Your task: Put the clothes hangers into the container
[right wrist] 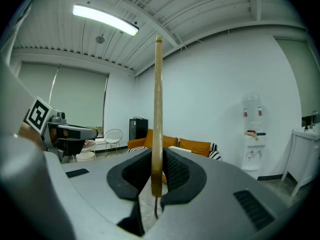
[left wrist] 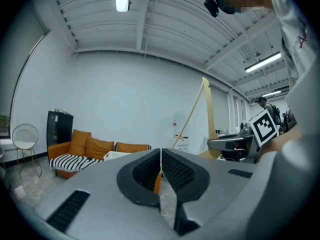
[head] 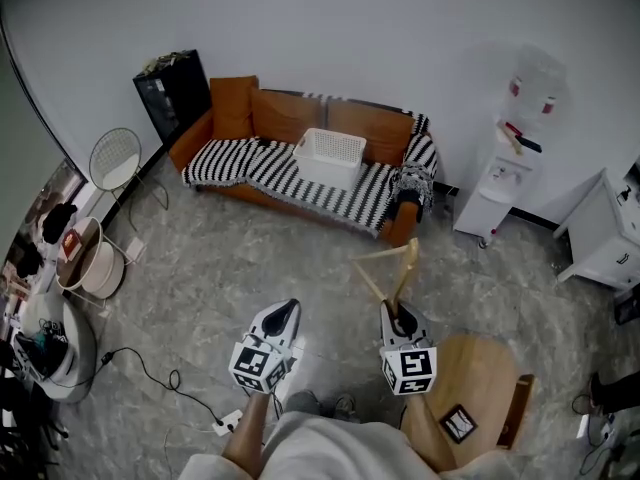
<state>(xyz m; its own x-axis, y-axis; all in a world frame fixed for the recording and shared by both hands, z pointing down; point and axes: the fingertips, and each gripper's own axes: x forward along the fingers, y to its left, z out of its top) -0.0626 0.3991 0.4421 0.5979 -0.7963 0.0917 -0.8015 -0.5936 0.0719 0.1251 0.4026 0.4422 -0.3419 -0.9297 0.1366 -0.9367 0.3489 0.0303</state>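
My right gripper (head: 393, 314) is shut on a wooden clothes hanger (head: 389, 263), which stands up and forward from the jaws over the floor. In the right gripper view the hanger (right wrist: 158, 104) is edge-on between the pads, its metal hook hanging below them. My left gripper (head: 284, 312) is beside it to the left, shut and empty; in its own view the pads (left wrist: 170, 168) meet. A white slatted basket (head: 330, 156) sits on the striped throw of the orange sofa (head: 232, 108), well ahead of both grippers. From the left gripper view the hanger (left wrist: 207, 115) rises at the right.
A round wooden table (head: 485, 378) stands close on my right. A water dispenser (head: 503, 173) and a white cabinet (head: 606, 234) are at the right wall. Left are a black cabinet (head: 173, 93), a wire chair (head: 116, 158) and a power strip with cable (head: 226, 423).
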